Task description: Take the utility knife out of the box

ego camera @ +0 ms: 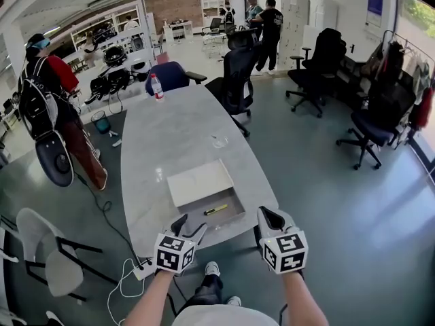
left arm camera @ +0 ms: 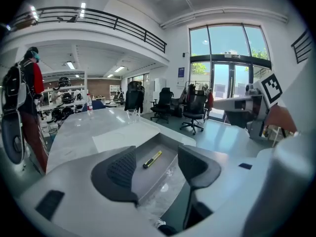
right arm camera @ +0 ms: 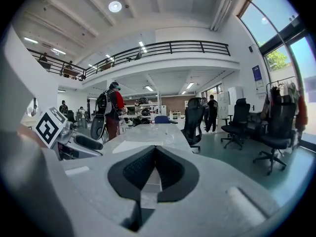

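Yellow-and-black utility knife (ego camera: 216, 210) lies flat near the centre of the shallow grey open box (ego camera: 231, 201) on the pale oval worktop (ego camera: 177, 134).

Left claw (left arm camera: 158, 166) is spread wide and empty at the box's 7 o'clock, with the knife at its 12 o'clock. Right claw (right arm camera: 155, 164) is pressed closed, empty, at the box's 4 o'clock.

Recommended: lower the left claw squarely across the knife's width, clear of the box walls.

The box (ego camera: 194, 217) stands open from above; only its low walls ring the utility knife (ego camera: 216, 210), with seemingly the lid (ego camera: 199, 180) just behind.
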The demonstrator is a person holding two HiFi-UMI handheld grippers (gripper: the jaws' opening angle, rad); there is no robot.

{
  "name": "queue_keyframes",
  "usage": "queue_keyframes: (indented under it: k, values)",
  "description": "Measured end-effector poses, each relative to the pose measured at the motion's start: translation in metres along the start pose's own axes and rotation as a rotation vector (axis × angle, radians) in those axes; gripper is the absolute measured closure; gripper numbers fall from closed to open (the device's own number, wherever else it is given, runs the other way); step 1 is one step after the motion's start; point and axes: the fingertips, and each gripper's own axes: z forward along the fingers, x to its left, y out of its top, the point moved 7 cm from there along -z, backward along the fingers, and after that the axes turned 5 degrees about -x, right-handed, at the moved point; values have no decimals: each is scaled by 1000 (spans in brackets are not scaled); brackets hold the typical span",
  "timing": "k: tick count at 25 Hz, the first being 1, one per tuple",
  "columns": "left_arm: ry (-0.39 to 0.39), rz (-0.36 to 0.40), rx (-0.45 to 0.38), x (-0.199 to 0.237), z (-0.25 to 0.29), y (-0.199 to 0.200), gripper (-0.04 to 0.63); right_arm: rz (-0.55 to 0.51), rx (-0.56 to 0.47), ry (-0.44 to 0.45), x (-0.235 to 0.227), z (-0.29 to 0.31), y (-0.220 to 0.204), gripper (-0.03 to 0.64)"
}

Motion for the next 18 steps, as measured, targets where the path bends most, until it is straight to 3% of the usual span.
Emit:
queue_keyframes:
  k: [18]
  values:
    - [-252,218,346,19,105,-16,354,17,54,-41,-35,78,1,612]
